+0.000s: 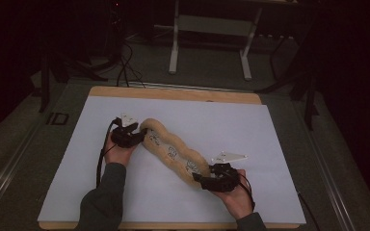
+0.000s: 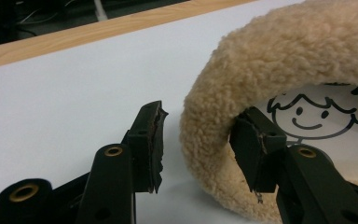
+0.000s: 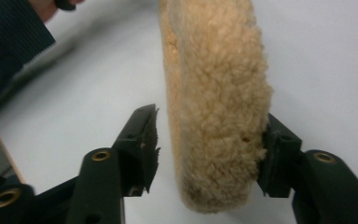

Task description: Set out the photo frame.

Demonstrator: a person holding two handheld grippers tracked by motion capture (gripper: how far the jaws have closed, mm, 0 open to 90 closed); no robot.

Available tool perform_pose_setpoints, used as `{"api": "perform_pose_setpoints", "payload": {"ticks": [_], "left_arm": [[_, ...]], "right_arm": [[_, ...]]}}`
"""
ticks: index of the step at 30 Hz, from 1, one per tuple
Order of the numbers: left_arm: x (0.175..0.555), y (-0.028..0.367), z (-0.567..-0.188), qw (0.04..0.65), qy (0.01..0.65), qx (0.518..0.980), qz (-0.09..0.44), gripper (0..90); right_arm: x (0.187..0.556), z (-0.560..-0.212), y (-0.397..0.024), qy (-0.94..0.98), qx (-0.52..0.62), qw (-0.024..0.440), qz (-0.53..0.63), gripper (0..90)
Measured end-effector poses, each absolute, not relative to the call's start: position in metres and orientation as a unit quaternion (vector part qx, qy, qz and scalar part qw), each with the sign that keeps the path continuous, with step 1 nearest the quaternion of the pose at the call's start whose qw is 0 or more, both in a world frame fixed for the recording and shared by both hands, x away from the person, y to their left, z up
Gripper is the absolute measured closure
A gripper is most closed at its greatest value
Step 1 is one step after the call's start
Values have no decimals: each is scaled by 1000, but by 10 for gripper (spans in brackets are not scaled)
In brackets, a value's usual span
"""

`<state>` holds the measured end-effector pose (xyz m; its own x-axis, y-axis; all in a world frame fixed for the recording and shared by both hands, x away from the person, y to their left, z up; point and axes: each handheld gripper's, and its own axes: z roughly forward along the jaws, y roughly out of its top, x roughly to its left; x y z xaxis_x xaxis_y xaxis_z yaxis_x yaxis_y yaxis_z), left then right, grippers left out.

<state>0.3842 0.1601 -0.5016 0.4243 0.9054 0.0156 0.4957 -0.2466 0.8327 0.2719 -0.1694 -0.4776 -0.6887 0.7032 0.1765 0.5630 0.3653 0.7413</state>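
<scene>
High view: fleece cushion [image 1: 173,151] lies slantwise on the white sheet [image 1: 77,159], one end at each of my grippers.
Left gripper [image 2: 205,135] straddles the curled rim, jaws open, one pad inside the fold. Right gripper [image 3: 207,144] brackets the other end, gap on one side, not clamped. Risk, as I judge it: closing shallow pinches only pile, and fleece slips out on lifting.

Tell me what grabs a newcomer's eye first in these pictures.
A long tan fleecy cushion printed with cartoon faces lies slantwise across the white sheet. The left hand-held gripper straddles its far end and the right hand-held gripper its near end; each has one jaw against the fleece and the other standing off.
</scene>
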Motion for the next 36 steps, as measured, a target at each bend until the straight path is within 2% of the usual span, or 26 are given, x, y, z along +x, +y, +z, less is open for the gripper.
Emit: {"api": "perform_pose_setpoints", "payload": {"ticks": [1,2,5,10,14,16,20,24,26,27,29,36], "left_arm": [[385,160,-502,396,469,746,258,551],[386,160,-501,398,470,745,256,551],[390,160,-499,397,474,747,244,553],[394,159,-500,403,476,747,229,577],[393,156,-500,394,469,755,235,701],[393,154,-499,382,464,761,244,716],[392,150,-498,371,465,763,255,729],[391,148,-498,362,468,763,262,733],[390,147,-497,355,468,764,266,734],[389,146,-497,353,470,763,269,737],[386,146,-497,351,474,760,274,739],[375,149,-498,348,485,750,283,740]], "right_arm": [[272,-478,-169,824,385,90,406,519],[272,-477,-170,825,385,99,401,603],[273,-477,-172,825,386,99,400,641],[272,-477,-170,831,375,101,399,649],[271,-477,-170,831,373,100,400,649],[272,-477,-171,832,372,99,399,649],[272,-477,-171,830,377,95,400,635],[273,-478,-173,831,387,80,391,579],[273,-479,-173,832,389,78,388,581],[273,-480,-175,831,390,74,390,619],[273,-479,-175,830,393,82,387,640],[276,-480,-177,825,401,95,387,646]]}}
